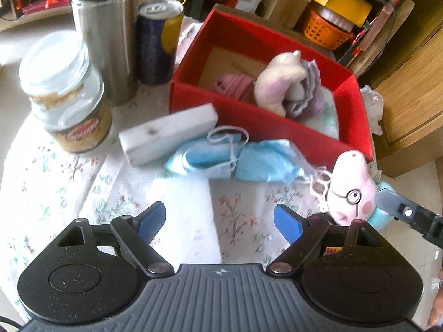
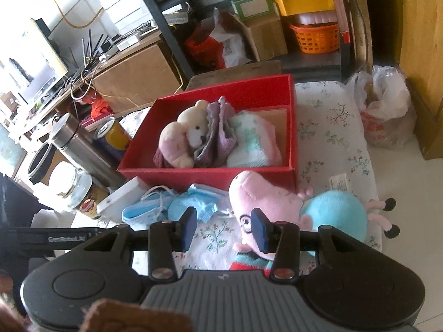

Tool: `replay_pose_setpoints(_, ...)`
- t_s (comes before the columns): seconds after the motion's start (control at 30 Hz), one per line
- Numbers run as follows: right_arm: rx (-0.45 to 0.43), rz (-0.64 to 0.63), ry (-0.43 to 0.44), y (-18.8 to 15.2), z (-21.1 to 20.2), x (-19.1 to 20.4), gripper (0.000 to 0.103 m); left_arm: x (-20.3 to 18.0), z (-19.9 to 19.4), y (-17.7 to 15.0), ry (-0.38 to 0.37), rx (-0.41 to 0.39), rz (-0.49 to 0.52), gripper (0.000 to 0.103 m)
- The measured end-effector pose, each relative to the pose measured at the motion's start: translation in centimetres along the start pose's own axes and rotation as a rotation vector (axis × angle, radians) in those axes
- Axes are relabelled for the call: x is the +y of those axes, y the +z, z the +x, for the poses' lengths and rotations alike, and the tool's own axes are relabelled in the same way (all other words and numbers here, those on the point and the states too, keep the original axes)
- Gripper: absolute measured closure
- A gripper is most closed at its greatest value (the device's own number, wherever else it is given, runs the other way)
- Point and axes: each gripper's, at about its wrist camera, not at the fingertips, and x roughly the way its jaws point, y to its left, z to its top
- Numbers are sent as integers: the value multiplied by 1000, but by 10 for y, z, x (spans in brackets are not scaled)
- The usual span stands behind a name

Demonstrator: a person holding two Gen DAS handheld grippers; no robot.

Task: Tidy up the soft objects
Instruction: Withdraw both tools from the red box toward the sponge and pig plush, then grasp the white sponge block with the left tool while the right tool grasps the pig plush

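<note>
Pig plush (image 2: 265, 202) lying on the floral-clothed counter (image 2: 332, 127), just ahead and right of the right gripper (image 2: 225, 228), its right pad in front of the pig's face. Jaws parted a little, nothing pinched. Blue masks (image 1: 221, 157) crumpled just ahead of the left gripper (image 1: 220, 222), jaws spread wide, empty. White block (image 1: 169, 132) ahead-left, touching the masks. Beyond, red box (image 1: 249, 127) with bear (image 2: 188, 135) and cloths (image 2: 221, 135). Far left: jar (image 1: 66, 94), flask (image 1: 105, 30), can (image 1: 157, 41).
</note>
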Motion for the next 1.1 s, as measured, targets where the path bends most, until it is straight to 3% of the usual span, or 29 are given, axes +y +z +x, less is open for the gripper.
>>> replay_pose_setpoints(0.53,-21,40,22,-22,-26,-21,88,12,51,-11,76,97,-65,21)
replay_pose_setpoints(0.77,-8,52,27,-23,-24,-28,87,13,60,-11,105,92,-80,31)
replay_pose_setpoints(0.83,-4,50,29,-24,-24,-29,87,11,61,-11,118,80,-80,39)
replay_pose_setpoints(0.87,-5,51,29,-23,-25,-30,87,9,60,-11,127,73,-67,49)
replay_pose_setpoints(1.1,-5,96,-10,-22,-29,-50,87,9,49,-10,85,67,-50,55)
